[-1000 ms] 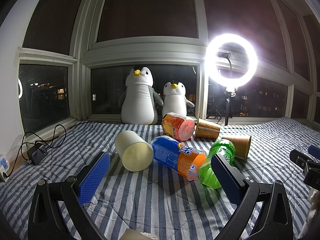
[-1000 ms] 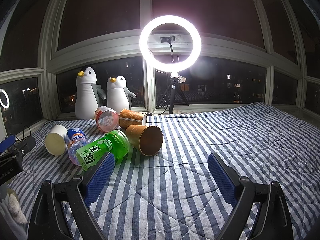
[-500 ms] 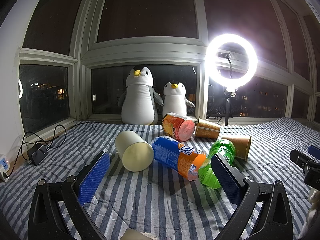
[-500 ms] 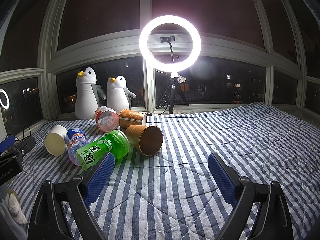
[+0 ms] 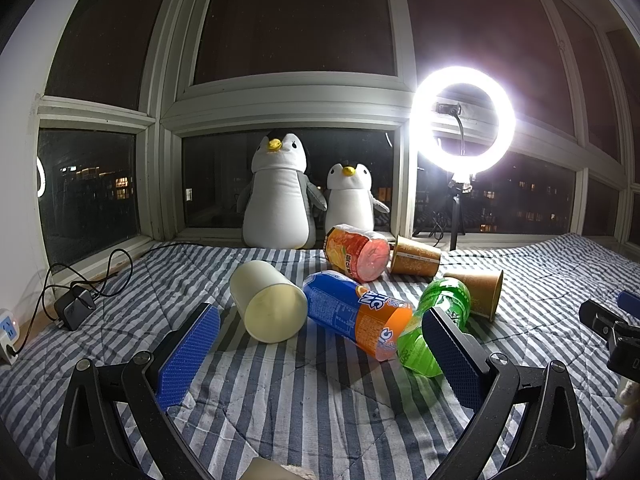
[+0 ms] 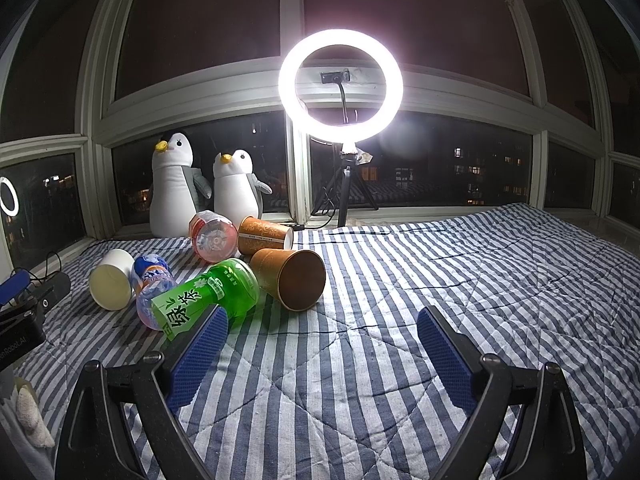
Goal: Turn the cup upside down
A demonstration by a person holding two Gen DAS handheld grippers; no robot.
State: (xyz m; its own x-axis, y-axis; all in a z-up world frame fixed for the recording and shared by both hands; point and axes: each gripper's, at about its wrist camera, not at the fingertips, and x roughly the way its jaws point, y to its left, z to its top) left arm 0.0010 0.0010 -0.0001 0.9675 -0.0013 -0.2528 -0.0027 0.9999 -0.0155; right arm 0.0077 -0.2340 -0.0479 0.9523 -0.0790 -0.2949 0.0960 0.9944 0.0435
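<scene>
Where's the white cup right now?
The white cup lies on its side at the left end of the pile, beside the blue-and-orange bottle; in the right wrist view it is far left.

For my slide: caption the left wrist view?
Open left gripper faces a toppled cream cup among bottles on the striped quilt.

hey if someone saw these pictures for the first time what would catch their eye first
The glowing ring light on its stand at the dark window dominates both views. Next come the two penguin toys standing on the sill to its left, and in front of them the jumble of tipped-over bottles and cups on the striped blanket, with the bright green bottle and the white cup standing out. Both claws hang open and empty in the foreground.
</scene>
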